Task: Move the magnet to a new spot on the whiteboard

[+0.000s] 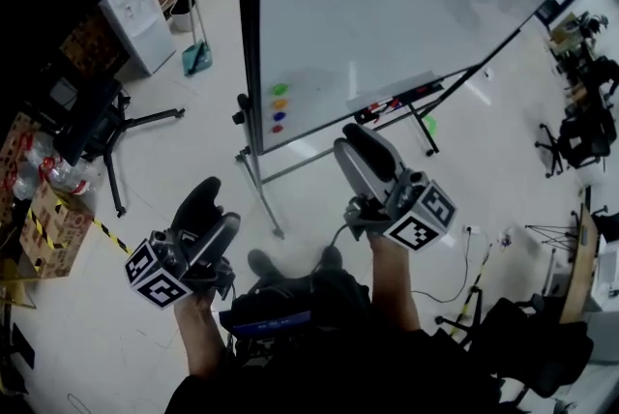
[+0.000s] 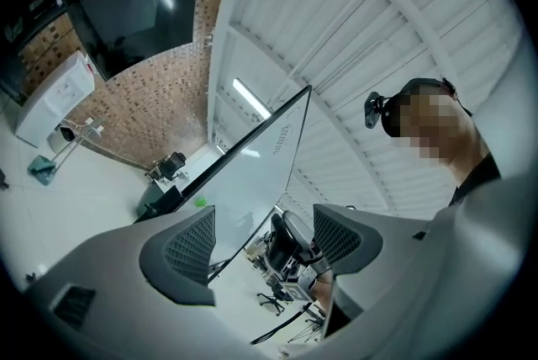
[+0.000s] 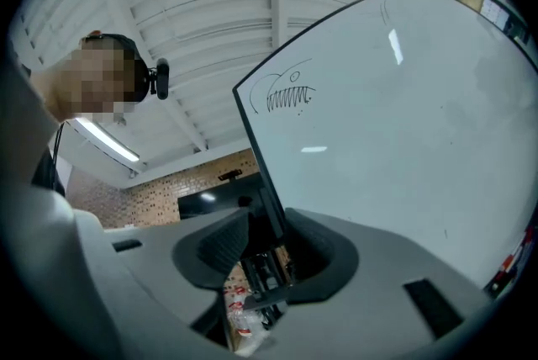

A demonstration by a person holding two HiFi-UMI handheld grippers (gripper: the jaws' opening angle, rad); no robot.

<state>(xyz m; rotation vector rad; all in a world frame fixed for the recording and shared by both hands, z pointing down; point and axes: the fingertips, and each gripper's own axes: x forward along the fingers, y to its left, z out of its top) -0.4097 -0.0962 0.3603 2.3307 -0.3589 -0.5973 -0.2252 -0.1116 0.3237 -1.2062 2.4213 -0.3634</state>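
Both grippers are held low and close to the person's body, well apart from the whiteboard (image 1: 406,6), which suggests the reach has not begun. The left gripper (image 1: 215,214) points up and away from the board. Its jaws stand wide apart, with only the room visible between them. The right gripper (image 1: 350,139) is raised higher and angled toward the board's lower edge. Its jaws are parted somewhat less, and nothing is clamped. The board's dark frame shows through the gap but lies beyond it. Judgement: the right gripper is the better placed to make the pick. Four magnets (image 1: 280,103) sit in a short upright column at the board's lower left corner, just inside the frame. From the top they are green, orange, blue and red. Each is a small round disc, flat against the white surface and close to its neighbours. Which one the task means cannot be determined. Much of the board is bare, so free spots are available.
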